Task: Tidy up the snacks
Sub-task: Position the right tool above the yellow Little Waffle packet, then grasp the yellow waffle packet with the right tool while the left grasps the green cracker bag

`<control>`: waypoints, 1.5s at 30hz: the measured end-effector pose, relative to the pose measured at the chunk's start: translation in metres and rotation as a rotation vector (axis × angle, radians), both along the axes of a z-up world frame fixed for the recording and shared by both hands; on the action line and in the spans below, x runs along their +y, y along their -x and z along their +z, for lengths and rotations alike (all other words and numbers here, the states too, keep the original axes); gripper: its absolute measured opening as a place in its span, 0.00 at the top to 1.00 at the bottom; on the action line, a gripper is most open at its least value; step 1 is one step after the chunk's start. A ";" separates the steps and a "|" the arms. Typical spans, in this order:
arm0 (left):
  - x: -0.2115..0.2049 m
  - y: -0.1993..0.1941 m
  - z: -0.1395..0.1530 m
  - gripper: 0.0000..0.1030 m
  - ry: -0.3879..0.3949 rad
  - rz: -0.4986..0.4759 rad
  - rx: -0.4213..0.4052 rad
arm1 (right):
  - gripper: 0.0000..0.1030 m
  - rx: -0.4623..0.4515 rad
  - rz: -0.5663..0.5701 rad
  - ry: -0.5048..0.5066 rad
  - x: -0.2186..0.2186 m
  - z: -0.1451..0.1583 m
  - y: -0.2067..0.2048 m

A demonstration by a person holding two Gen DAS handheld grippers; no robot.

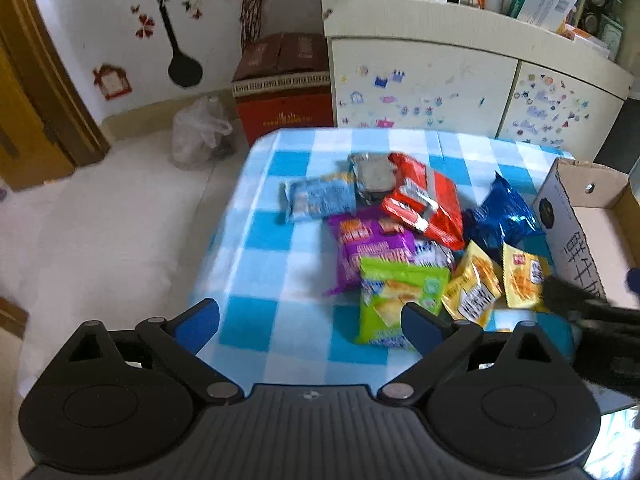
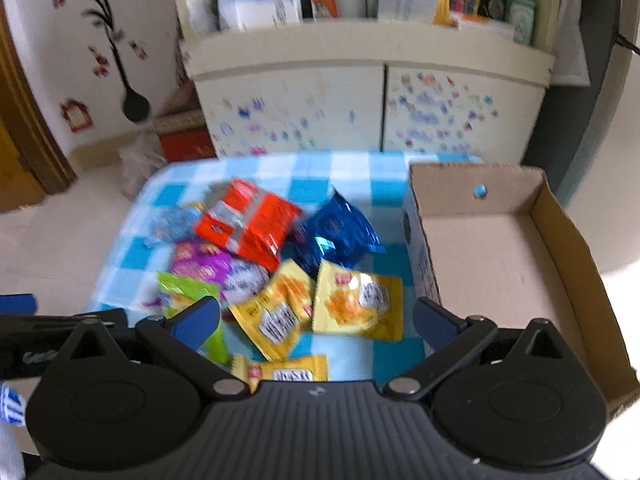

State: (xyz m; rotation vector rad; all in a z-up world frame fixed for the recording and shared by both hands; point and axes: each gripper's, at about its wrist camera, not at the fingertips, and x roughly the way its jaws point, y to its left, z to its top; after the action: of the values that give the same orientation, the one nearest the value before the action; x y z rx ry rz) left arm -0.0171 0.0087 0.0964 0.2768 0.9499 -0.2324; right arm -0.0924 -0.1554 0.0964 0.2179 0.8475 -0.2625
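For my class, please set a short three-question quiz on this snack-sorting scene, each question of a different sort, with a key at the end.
1. True or false: the cardboard box already holds some snack packets.
2. Multiple choice: the blue foil packet lies (A) inside the box, (B) on the checked tablecloth between the red packet and the box, (C) on the floor.
3. Fill in: both the left tongs and the right tongs are ____ and hold nothing.

Key: 1 false, no packets show in it; 2 B; 3 open.
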 end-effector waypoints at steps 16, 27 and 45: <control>0.027 -0.028 -0.040 0.03 0.240 0.071 0.154 | 0.01 -0.144 0.031 -0.099 -0.041 -0.002 0.034; 0.003 -0.028 -0.065 0.02 0.204 -0.009 0.147 | 0.01 -0.062 0.188 -0.177 -0.024 -0.036 0.036; -0.028 -0.031 -0.100 0.00 0.166 -0.063 0.163 | 0.02 0.069 0.263 -0.186 -0.001 -0.084 0.021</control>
State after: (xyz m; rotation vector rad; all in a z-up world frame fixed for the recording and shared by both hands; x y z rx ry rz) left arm 0.0139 -0.0194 -0.0034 0.1370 1.0770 -0.3942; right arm -0.1131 -0.1566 0.0121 0.2684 0.9588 0.0560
